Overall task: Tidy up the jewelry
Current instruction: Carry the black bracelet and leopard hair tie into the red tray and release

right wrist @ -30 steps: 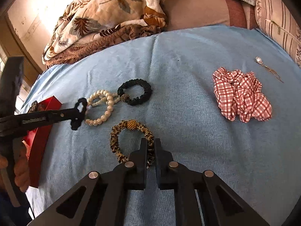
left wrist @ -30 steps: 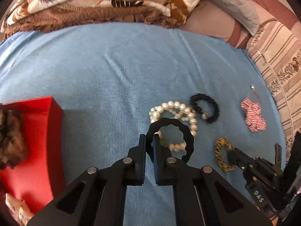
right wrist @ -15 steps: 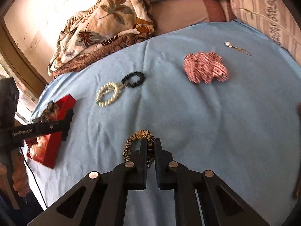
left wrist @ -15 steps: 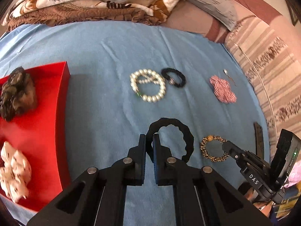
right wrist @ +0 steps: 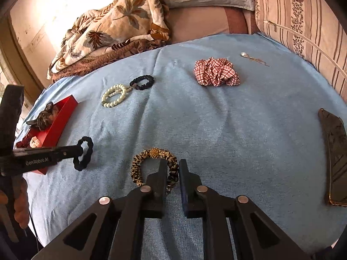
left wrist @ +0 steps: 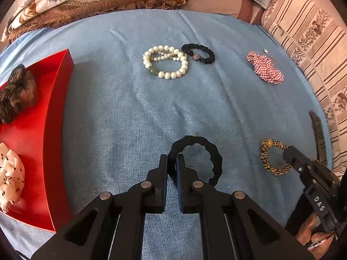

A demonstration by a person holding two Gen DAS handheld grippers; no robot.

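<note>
The black scrunchie looks light, soft and springy, a fabric ring that should sag rather than slip, so a pinch across its band anywhere ought to carry it; it hangs above the blue bedspread, with the red tray at about nine o'clock in the left wrist view. The left gripper has its fingers pressed nearly together, pinching the band at the ring's nine o'clock side. The leopard-print scrunchie, equally soft with a hard gold bead at its twelve o'clock, is best taken on the fabric, away from the bead. The right gripper straddles its three o'clock side; its fingers have just been opening, the band sits between them with a gap showing, so the grip looks released. At eleven o'clock, well apart, lie the pearl bracelets, stiffer and apt to roll.
</note>
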